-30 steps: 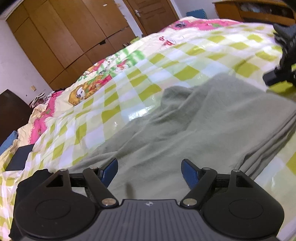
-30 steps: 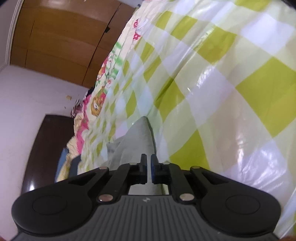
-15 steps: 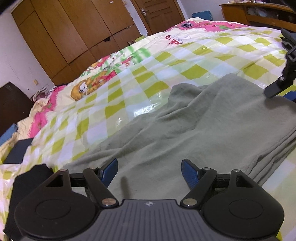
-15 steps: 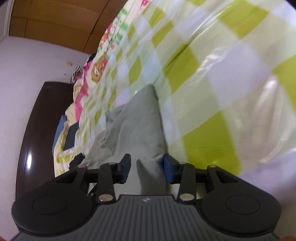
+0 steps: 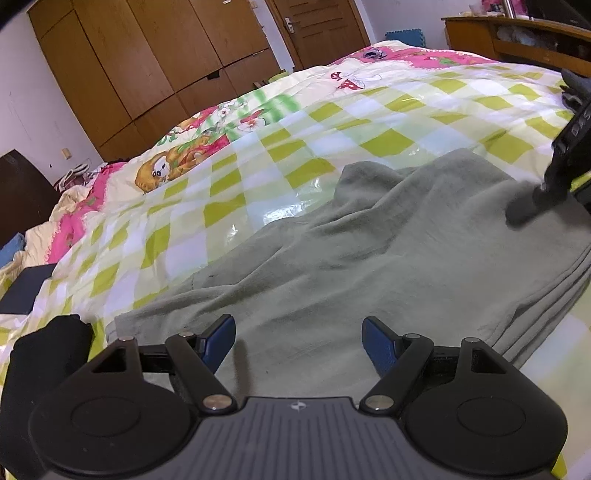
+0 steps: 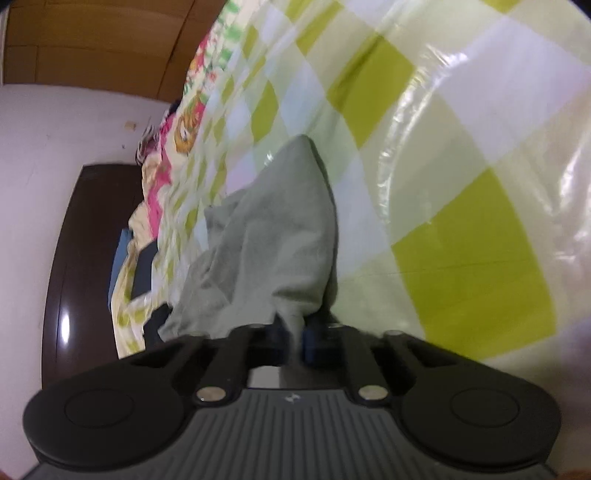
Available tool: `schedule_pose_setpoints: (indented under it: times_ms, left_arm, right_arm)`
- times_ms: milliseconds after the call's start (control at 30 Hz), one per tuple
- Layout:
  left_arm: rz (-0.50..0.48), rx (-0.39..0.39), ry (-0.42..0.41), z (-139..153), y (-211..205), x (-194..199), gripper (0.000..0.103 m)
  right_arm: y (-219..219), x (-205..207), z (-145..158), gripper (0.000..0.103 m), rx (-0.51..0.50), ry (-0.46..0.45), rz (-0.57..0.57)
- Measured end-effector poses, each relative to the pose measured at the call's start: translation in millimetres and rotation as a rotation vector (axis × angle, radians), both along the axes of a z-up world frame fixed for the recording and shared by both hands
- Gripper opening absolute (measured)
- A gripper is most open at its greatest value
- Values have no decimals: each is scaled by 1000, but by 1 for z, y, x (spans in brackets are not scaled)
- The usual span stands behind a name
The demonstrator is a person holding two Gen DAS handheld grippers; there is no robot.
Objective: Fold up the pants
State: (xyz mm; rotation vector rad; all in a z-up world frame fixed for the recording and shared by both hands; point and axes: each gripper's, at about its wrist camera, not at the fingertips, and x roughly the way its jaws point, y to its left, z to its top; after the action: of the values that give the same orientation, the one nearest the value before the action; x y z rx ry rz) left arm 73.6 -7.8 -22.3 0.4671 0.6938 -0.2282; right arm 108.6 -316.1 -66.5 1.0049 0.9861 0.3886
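Grey-green pants (image 5: 388, 251) lie folded in layers on the bed, stacked edges at the right. My left gripper (image 5: 299, 332) hovers low over their near part, open, nothing between its blue pads. In the left wrist view the right gripper's black frame (image 5: 569, 155) stands at the pants' far right edge. My right gripper (image 6: 294, 341) has its jaws closing, and a fold of the pants (image 6: 280, 229) runs between its pads, which pinch it.
The bed wears a glossy green-and-white checked cover (image 5: 332, 122) with cartoon prints at its far end. A black cloth (image 5: 48, 354) and a dark blue item (image 5: 26, 288) lie at the left. A wooden wardrobe (image 5: 147, 55), a door (image 5: 321, 29) and a shelf (image 5: 517, 40) stand beyond.
The right gripper went from shut to open over the pants' edge, then closed on the fabric. The left gripper stayed open and rolled slightly.
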Motion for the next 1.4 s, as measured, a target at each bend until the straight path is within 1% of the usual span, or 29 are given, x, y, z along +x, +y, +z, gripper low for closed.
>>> schedule_pose_setpoints:
  times_ms: [67, 167, 233, 333, 400, 533, 567, 667, 733, 767, 800, 900, 967, 1033, 1100, 1133, 1200, 1233, 1267, 1300, 1400]
  left_arm:
    - [2, -5, 7, -1, 5, -1, 88]
    - [7, -26, 0, 1, 15, -8, 88]
    - [14, -31, -10, 5, 27, -14, 88]
    - [45, -48, -25, 12, 54, -24, 88]
    - [73, -71, -23, 16, 73, -29, 88]
    - [140, -117, -21, 19, 109, -38, 88]
    - [158, -142, -16, 20, 120, -40, 88]
    - [194, -204, -10, 25, 142, -44, 88]
    - [209, -212, -14, 25, 151, -47, 88]
    - [213, -215, -12, 23, 155, -48, 88]
    - [217, -219, -8, 22, 159, -49, 88]
    - [230, -244, 8, 18, 167, -50, 88]
    - [230, -257, 11, 19, 170, -49, 88]
    - [229, -247, -6, 21, 172, -51, 88]
    - [225, -224, -32, 22, 174, -53, 88]
    - [228, -209, -44, 23, 175, -54, 88]
    - [231, -192, -58, 27, 180, -54, 88]
    - [227, -199, -59, 31, 183, -55, 88]
    - [218, -213, -51, 34, 185, -56, 88]
    - [214, -224, -48, 36, 186, -55, 88]
    - [197, -225, -48, 36, 181, -56, 88]
  right_arm:
    - [6, -5, 22, 8, 18, -63, -4]
    - [32, -4, 66, 8, -28, -160, 46]
    - [65, 4, 91, 8, -80, -197, 112]
    - [123, 18, 116, 8, -165, -245, 226]
    - [171, 26, 126, 8, -260, -291, 317]
    - [256, 34, 127, 8, -428, -344, 472]
    - [276, 34, 125, 8, -470, -359, 514]
    - [327, 27, 111, 9, -609, -394, 669]
    - [353, 22, 96, 12, -699, -401, 759]
    - [362, 21, 90, 15, -722, -398, 781]
    - [367, 20, 84, 18, -722, -392, 786]
    - [366, 22, 77, 18, -658, -380, 755]
    - [363, 27, 77, 19, -645, -358, 744]
    - [357, 24, 79, 22, -666, -353, 739]
    - [346, 24, 85, 25, -676, -357, 701]
    - [341, 25, 89, 26, -663, -365, 677]
    - [335, 32, 95, 27, -627, -334, 648]
    - [332, 32, 97, 28, -612, -328, 644]
    - [330, 30, 98, 31, -603, -324, 646]
    - [332, 29, 98, 38, -600, -318, 661]
    - [348, 30, 93, 39, -603, -329, 690]
